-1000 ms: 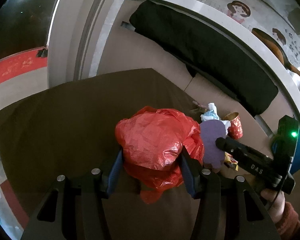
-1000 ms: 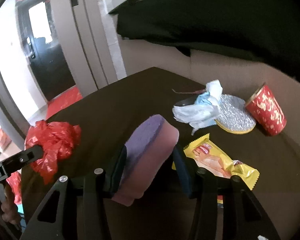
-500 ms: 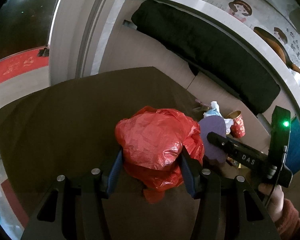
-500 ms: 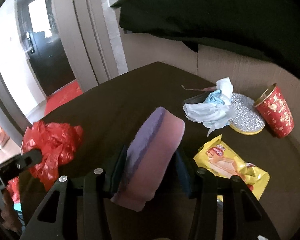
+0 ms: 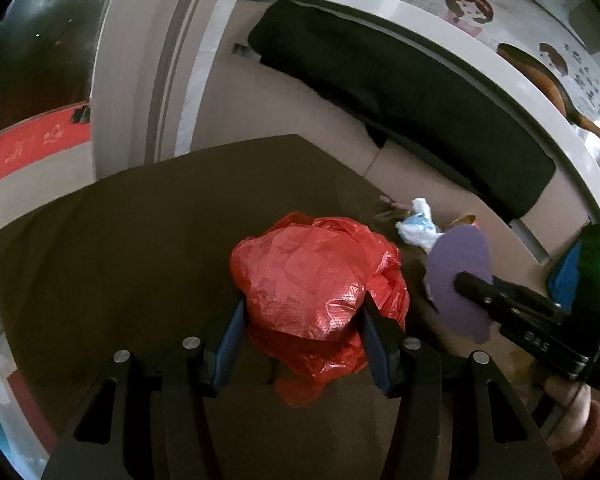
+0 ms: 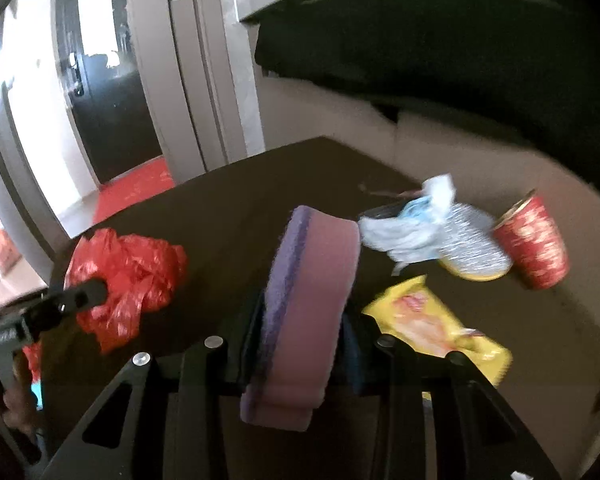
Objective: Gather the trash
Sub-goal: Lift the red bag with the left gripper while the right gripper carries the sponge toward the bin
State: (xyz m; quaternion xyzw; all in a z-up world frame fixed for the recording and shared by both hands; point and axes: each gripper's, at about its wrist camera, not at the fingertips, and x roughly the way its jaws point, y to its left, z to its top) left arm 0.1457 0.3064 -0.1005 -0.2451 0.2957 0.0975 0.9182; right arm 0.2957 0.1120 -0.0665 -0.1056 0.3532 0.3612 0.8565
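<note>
My left gripper [image 5: 302,320] is shut on a crumpled red plastic bag [image 5: 316,280] held over the dark brown table [image 5: 120,248]. My right gripper [image 6: 304,320] is shut on a purple and pink sponge [image 6: 308,292], lifted above the table. In the left wrist view the sponge [image 5: 458,276] and the right gripper [image 5: 472,286] sit just right of the bag. In the right wrist view the bag [image 6: 128,268] is at the left. On the table lie a crumpled white and blue tissue [image 6: 412,224], a silver glitter disc [image 6: 476,244], a red paper cup [image 6: 536,240] and a yellow snack wrapper [image 6: 432,324].
A beige cardboard wall [image 6: 440,152] stands behind the table, with a black cushion [image 5: 400,88] above it. A doorway with a red mat [image 6: 136,188] is at the left. The table's edge [image 5: 28,224] runs along the left.
My right gripper has lifted the sponge and carried it left, closer to the red bag. The left gripper and bag have hardly moved.
</note>
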